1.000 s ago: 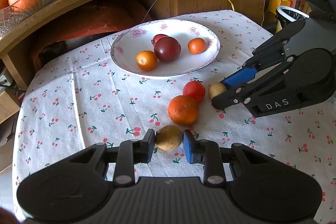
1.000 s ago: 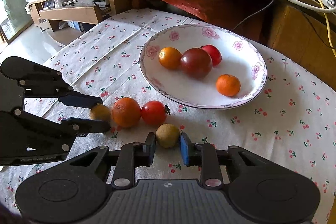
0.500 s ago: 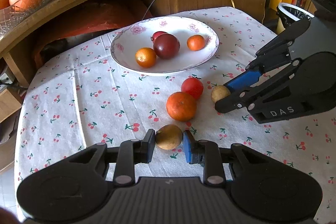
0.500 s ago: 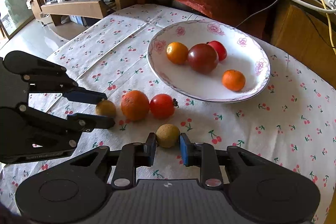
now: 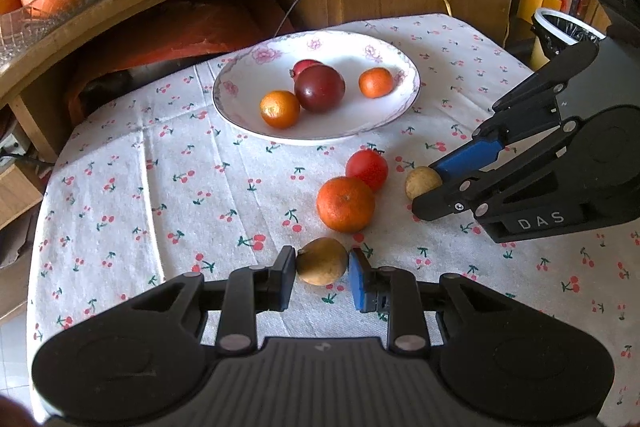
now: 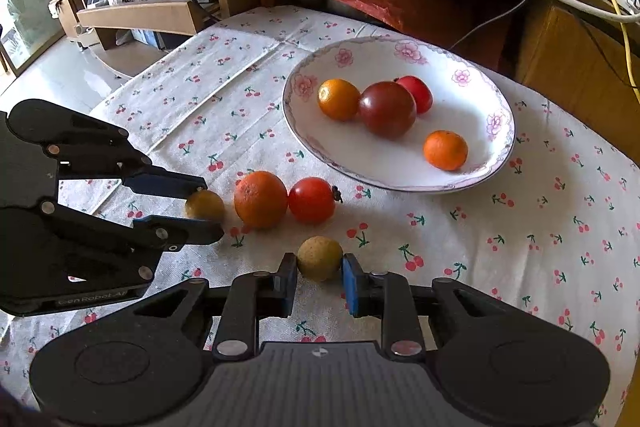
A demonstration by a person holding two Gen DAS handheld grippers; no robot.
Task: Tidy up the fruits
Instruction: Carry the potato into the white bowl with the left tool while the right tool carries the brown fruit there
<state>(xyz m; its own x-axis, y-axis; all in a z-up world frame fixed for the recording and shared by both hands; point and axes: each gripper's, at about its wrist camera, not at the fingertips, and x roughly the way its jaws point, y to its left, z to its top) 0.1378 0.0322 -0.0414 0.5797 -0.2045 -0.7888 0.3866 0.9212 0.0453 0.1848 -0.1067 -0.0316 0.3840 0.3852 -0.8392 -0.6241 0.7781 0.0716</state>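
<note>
left gripper (image 5: 322,273): jaws pinching a small tan fruit (image 5: 321,261) at its widest girth, low over the tablecloth (image 5: 120,187) | right gripper (image 6: 319,277): jaws pinching a second tan fruit (image 6: 319,258) | plate (image 5: 240,83) well ahead | handling, judged: light, round, thin-skinned, apt to roll; grip gently across the middle

Both grippers were matte black plastic with blue pads and silver screws; the right gripper (image 5: 430,187) bore white lettering ("DAS").
</note>
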